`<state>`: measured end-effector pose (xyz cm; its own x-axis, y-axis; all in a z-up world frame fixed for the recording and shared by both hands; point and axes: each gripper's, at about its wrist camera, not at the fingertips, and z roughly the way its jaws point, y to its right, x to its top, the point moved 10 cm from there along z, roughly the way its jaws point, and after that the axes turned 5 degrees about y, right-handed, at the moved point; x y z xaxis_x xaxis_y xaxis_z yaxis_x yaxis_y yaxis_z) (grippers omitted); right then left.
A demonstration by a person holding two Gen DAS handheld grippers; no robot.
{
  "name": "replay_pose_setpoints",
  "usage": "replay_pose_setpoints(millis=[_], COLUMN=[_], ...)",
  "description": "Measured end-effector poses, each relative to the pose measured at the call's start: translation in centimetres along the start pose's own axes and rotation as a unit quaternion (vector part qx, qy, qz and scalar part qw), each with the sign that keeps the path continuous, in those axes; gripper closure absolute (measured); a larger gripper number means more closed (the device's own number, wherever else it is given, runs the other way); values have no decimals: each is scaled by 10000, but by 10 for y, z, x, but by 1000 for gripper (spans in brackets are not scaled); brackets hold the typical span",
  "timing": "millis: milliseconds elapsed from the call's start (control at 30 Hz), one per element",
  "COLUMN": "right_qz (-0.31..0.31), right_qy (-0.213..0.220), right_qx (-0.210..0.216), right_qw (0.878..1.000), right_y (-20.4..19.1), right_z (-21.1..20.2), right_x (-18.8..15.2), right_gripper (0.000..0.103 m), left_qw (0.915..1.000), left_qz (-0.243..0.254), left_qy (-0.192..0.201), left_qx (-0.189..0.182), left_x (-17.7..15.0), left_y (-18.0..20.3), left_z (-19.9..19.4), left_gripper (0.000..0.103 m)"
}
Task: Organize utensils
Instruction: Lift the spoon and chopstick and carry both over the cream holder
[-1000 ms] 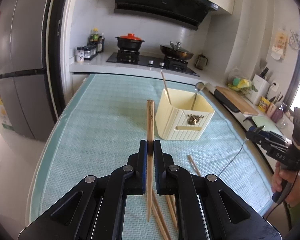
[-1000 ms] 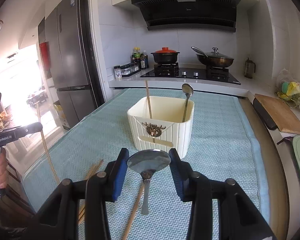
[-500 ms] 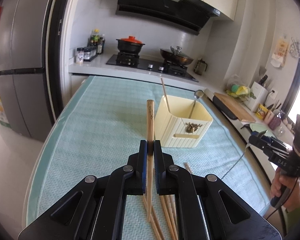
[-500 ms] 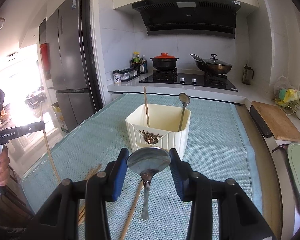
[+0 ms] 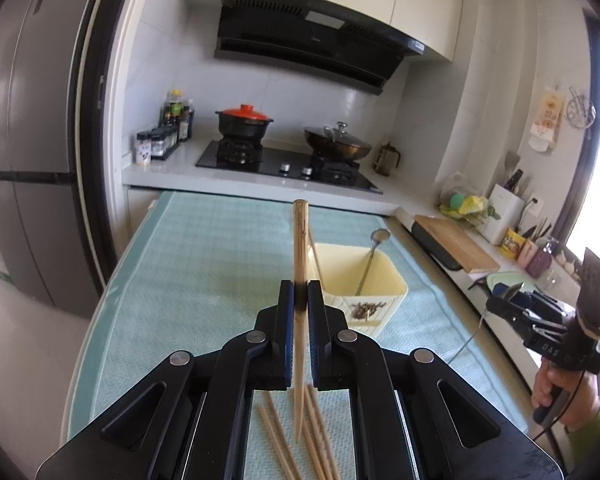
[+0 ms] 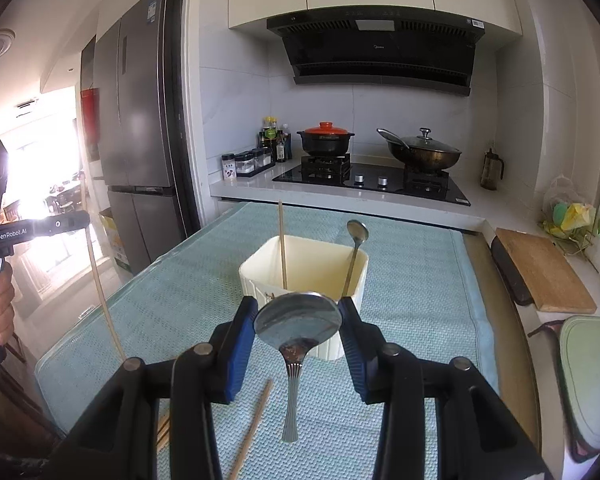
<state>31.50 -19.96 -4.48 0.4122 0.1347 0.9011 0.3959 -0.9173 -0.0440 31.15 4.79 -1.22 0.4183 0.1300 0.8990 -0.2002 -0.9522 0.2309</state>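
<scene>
Over teal mat (image 5: 204, 264), claws grip chopstick (image 5: 300, 264), spoon (image 6: 298, 320).

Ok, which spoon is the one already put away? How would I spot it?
Find the teal mat on the counter, then the cream bin standing on it. The put-away spoon leans in the bin's right corner, bowl up, opposite a chopstick. The other spoon is clamped in the right gripper.
</scene>
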Motion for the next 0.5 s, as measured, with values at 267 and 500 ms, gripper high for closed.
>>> replay_pose_setpoints(millis=[267, 500], right_qz=[-117, -111], right_qy=[444, 628], right_qx=[-113, -152], right_qw=[9989, 9978], right_y=[15, 22], right_z=[1, 29], right_x=[73, 123], right_gripper=[61, 61], left_qw=[9994, 9988], left_qz=[-7, -37], left_qy=[280, 343], left_qx=[-220, -339], left_x=[64, 105], left_y=[18, 38], left_z=[21, 57], left_gripper=[99, 99])
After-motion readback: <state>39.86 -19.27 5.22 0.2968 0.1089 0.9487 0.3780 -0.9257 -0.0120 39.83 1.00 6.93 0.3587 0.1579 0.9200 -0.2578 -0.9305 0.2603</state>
